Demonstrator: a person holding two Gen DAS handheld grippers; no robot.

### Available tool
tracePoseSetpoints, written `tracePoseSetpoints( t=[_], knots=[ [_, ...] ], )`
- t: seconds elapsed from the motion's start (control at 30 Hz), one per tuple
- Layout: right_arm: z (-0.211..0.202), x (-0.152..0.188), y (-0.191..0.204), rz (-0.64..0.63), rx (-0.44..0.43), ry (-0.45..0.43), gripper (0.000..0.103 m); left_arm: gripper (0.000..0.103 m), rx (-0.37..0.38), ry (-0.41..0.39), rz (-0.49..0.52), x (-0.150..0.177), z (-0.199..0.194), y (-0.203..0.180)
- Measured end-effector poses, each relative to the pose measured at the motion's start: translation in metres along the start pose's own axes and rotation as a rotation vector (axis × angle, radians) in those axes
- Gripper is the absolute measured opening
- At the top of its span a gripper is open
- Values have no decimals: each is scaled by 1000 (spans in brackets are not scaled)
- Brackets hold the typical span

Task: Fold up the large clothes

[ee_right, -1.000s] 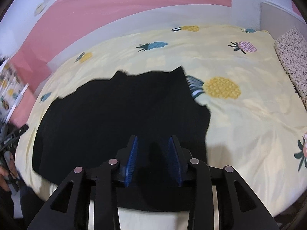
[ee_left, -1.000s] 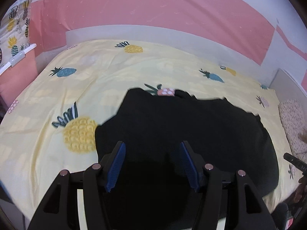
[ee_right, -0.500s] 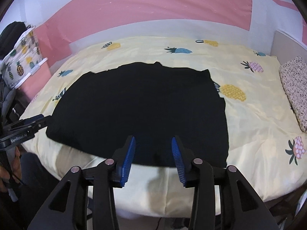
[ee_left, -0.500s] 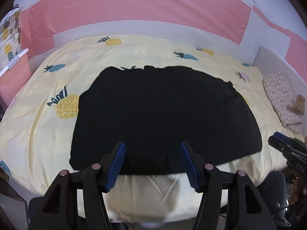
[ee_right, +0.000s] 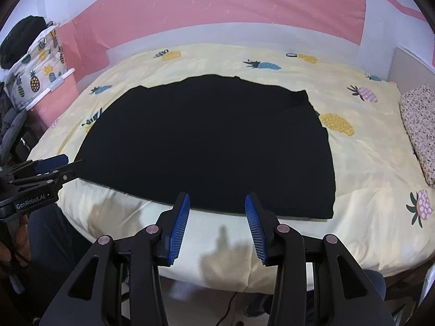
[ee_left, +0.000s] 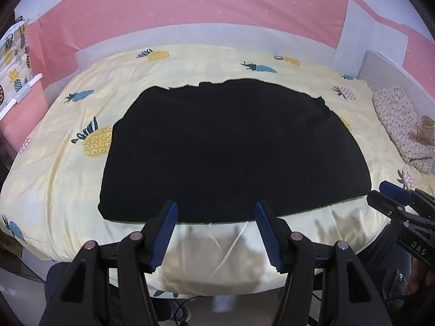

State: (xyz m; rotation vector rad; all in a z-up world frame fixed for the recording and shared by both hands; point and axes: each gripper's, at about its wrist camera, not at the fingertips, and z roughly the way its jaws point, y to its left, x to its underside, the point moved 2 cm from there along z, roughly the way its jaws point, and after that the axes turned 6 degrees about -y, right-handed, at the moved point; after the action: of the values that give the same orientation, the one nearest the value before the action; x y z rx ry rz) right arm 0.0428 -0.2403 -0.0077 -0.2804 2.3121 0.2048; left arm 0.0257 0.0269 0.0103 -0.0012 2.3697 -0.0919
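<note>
A large black garment (ee_left: 231,149) lies flat on the yellow pineapple-print bed sheet (ee_left: 54,163); it also shows in the right wrist view (ee_right: 209,144). My left gripper (ee_left: 216,206) is open and empty, held just off the garment's near hem. My right gripper (ee_right: 216,199) is open and empty, also at the near hem, toward its right part. The right gripper shows at the right edge of the left wrist view (ee_left: 394,198); the left gripper shows at the left edge of the right wrist view (ee_right: 54,165). Neither touches the cloth.
A speckled pillow (ee_left: 402,125) lies at the bed's right side, also in the right wrist view (ee_right: 418,125). A pink and white wall (ee_left: 190,8) runs behind the bed. A pineapple-print cloth (ee_right: 35,73) hangs at the left. The bed's front edge (ee_right: 217,269) is just below my grippers.
Both grippers have pulled back from over the garment to beyond the bed's front edge; the whole garment is now in view. Both stay open.
</note>
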Motion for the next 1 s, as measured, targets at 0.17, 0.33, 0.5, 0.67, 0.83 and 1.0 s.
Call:
tracePoseSetpoints(
  t=[0.17, 0.33, 0.5, 0.67, 0.83, 1.0],
  knots=[
    [6, 5, 3, 0, 3, 20, 44, 62, 8, 26, -17, 6, 9, 3],
    [8, 8, 8, -7, 4, 31, 44, 62, -1, 39, -27, 9, 14, 4],
    [9, 9, 11, -14, 2, 40, 44, 62, -7, 38, -22, 12, 14, 6],
    [8, 9, 13, -17, 3, 38, 44, 62, -20, 44, -21, 12, 14, 6],
    [8, 9, 14, -16, 3, 41, 44, 62, -19, 41, -22, 12, 13, 4],
    [8, 9, 14, -15, 3, 40, 44, 62, -19, 43, -22, 11, 13, 3]
  ],
)
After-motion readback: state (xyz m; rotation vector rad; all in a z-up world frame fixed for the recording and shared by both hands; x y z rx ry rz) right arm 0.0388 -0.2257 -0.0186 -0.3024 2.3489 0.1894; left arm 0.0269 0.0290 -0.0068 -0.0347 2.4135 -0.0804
